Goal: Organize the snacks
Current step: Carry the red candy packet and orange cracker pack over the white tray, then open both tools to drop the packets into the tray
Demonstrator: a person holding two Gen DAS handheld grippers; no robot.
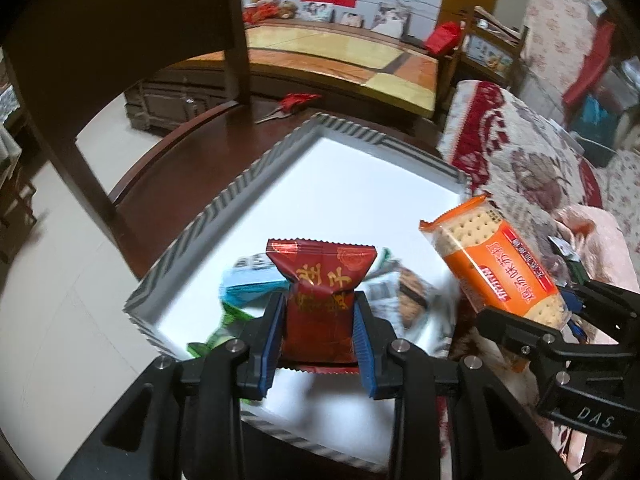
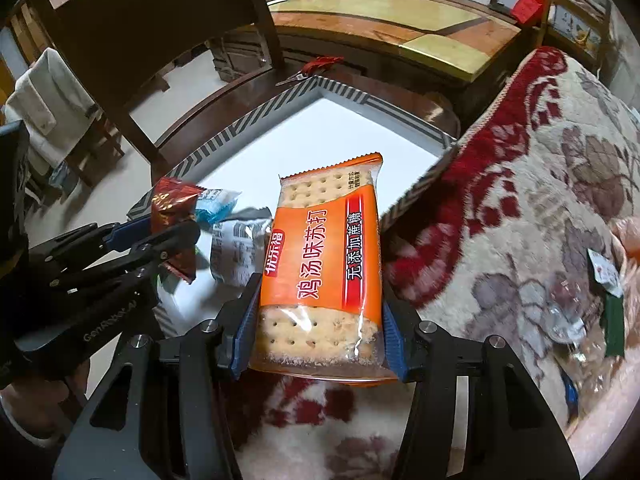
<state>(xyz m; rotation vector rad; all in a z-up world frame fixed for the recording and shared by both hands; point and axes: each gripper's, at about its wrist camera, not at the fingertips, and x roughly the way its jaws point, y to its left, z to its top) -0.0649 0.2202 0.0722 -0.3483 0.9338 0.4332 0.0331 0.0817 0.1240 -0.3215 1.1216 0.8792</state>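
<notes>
Several wrapped snacks [image 1: 256, 280] already lie in the white tray [image 1: 224, 200]. Above it, the left tool [image 1: 318, 320] clamps a red packet [image 1: 320, 300]; beside it, the right tool [image 2: 320, 332] clamps an orange cracker pack [image 2: 320, 264], both undelivered.

left wrist: steeply down, close over tray [image 1: 224, 200] | right wrist: likewise, from its right | shared: tray

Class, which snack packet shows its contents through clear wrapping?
The orange soda cracker packet in the right hand-held gripper; the red packet is opaque.

Orange cracker pack [image 2: 320, 268] reads "鸡汤味苏打" (also "无添加蔗糖")
</notes>
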